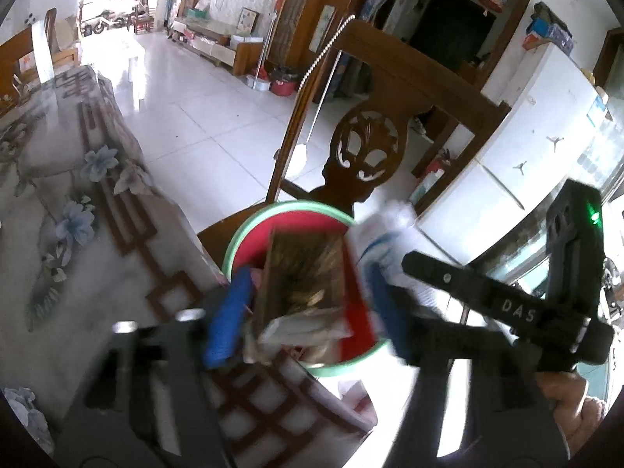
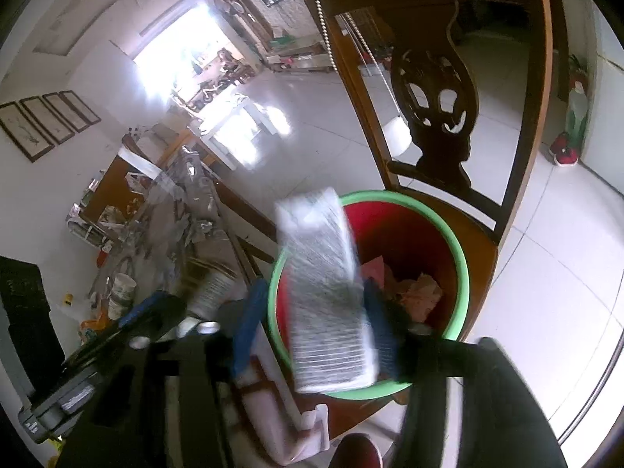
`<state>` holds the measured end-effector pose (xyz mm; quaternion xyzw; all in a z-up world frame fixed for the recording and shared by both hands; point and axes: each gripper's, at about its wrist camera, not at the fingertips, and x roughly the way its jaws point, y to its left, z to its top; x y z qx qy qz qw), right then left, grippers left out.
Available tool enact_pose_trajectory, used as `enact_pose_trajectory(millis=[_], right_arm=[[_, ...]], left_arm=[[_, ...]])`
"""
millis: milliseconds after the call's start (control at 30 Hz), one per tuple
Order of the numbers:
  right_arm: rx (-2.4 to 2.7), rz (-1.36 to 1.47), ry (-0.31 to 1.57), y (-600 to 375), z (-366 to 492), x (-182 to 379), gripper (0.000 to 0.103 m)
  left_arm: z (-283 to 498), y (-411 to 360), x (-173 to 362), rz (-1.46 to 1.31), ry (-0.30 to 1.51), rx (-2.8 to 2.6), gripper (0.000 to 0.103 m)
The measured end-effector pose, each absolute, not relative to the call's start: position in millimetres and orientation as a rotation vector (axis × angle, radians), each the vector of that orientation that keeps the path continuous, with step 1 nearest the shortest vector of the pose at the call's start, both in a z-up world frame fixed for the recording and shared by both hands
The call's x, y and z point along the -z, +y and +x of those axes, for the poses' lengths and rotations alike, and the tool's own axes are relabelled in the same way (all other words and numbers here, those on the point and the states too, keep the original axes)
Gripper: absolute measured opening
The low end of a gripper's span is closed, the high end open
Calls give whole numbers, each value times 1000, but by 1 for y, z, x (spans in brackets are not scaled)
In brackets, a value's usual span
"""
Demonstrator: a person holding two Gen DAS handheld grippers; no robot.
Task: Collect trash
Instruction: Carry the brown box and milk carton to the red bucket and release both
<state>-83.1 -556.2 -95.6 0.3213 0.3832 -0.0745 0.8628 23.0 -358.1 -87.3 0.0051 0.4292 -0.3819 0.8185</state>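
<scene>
Both hands hang over the red bin [image 1: 353, 312] on the chair seat, the left gripper [image 1: 308, 308] spread around a brown packet [image 1: 304, 273] and the right gripper [image 2: 312, 331] spread around a white carton [image 2: 327, 296], so I'd keep both clear of the rim until each drops inside.

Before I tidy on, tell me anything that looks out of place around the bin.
The red bin stands on a wooden chair seat, not the floor. A white carton hangs tilted and blurred across its near rim, between the open jaws of the right gripper.
</scene>
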Motion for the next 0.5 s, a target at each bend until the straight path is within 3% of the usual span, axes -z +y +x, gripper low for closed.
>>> enact_pose_trajectory(millis=[500], right_arm=[[69, 648, 780, -515, -82, 60, 58]], left_arm=[[7, -300, 84, -81, 951, 769, 71]])
